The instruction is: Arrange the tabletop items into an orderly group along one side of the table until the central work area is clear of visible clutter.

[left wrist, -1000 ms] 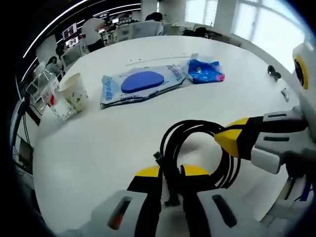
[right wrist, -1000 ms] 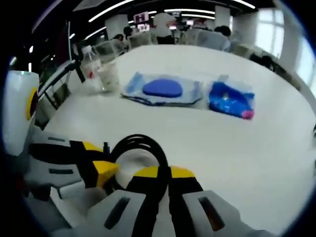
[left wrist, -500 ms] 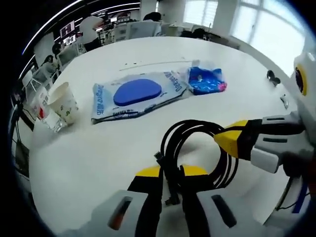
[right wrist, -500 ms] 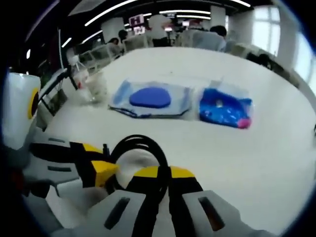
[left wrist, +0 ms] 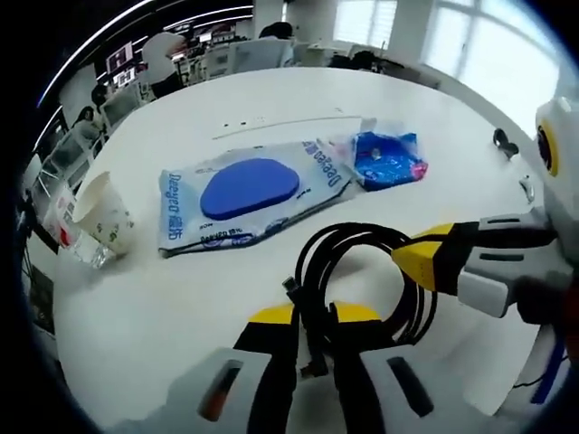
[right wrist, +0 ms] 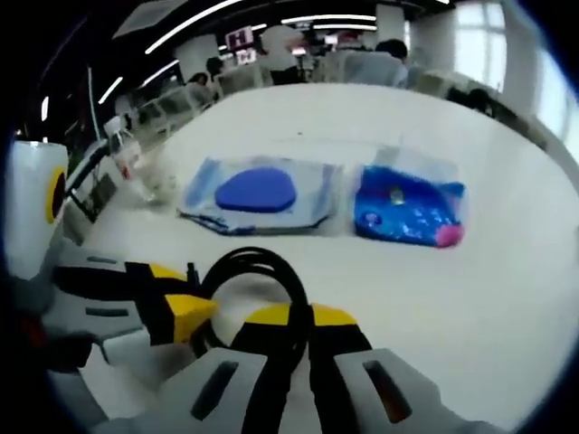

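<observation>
Both tools clamped on cable: left tool at bundle, right tool opp. side. Cable above worktop, near packets. Advice: keep coil tight, lower beside packets, release together.

I see a black coiled cable held above the desk's near edge. Clear packet with blue oval pad lies flat mid-desk, blue bag beside it. Paper cup upright near the left edge.
</observation>
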